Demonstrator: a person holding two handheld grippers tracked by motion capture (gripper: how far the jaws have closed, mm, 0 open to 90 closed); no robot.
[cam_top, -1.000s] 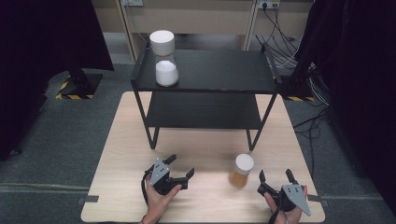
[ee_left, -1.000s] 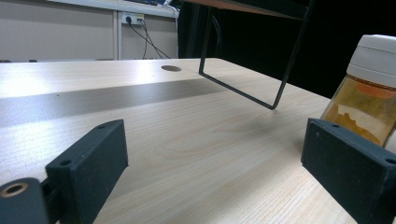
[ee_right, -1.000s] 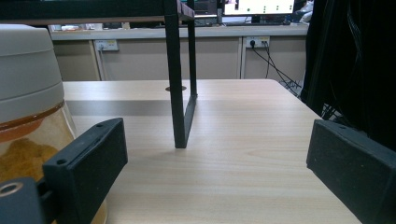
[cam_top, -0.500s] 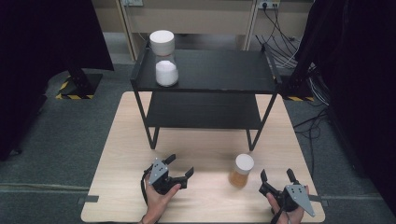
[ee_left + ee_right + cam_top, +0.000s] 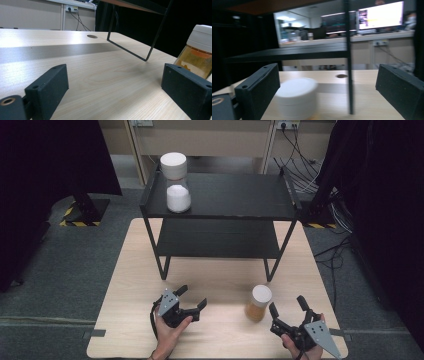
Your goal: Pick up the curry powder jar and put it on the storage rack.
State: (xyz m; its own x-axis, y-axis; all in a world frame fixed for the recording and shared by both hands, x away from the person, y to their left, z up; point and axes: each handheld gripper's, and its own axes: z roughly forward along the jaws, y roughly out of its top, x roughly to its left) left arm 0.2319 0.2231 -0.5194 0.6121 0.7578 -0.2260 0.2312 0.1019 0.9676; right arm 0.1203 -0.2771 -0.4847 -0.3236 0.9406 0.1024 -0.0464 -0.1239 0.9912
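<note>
The amber jar [image 5: 259, 303] stood on the table [image 5: 125, 270] just in front of the black shelf rack [image 5: 220, 210], between our grippers. We judged it rigid, smooth, moderately heavy; best gripped around its body below the white lid. Our right gripper [image 5: 289, 309] and left gripper [image 5: 192, 298] were both spread, empty.
</note>
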